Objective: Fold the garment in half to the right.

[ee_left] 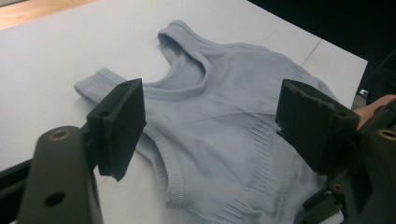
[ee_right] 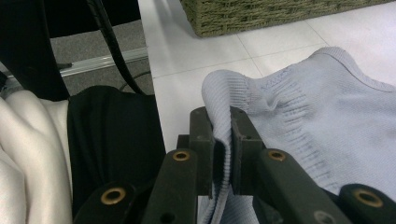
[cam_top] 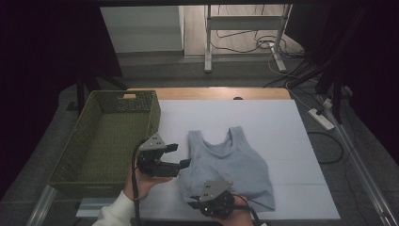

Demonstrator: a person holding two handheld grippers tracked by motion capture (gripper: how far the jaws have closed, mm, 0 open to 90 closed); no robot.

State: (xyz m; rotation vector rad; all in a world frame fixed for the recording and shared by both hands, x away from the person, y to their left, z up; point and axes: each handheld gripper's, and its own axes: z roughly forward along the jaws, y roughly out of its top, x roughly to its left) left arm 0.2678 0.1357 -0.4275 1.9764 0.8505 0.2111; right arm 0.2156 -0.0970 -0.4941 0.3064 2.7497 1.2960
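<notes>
**Hem of tank top pinched at near edge of table**

Seen from the high view: a light blue knitted tank top [cam_top: 230,162] spread flat on the white table top [cam_top: 282,127], straps toward the far side, hem toward the near edge. To its left, close by, a green woven basket [cam_top: 70,155], standing on the table's left part.

Right gripper [cam_top: 200,205] at the near edge of the table, over the lower left corner of the garment. In the right gripper view, jaws closed tight on a fold of the ribbed hem, fabric [ee_right: 223,135] drawn up between the two black pads and bunched above them; rest of the top lying slack on the table to the right. Basket wall [ee_right: 261,14] visible at the far edge of that view, and a white sleeve [ee_right: 23,154] at the left.

Left gripper [cam_top: 181,155] held in a hand [cam_top: 143,181] between basket and tank top, pointing toward the garment's left side near the armhole. In the left gripper view, jaws wide apart, nothing gripped; pads [ee_left: 119,123] hovering above the tank top [ee_left: 219,126], with neckline and one strap lying between them farther off. Whether the lower pad brushed the cloth: impossible to tell.
</notes>
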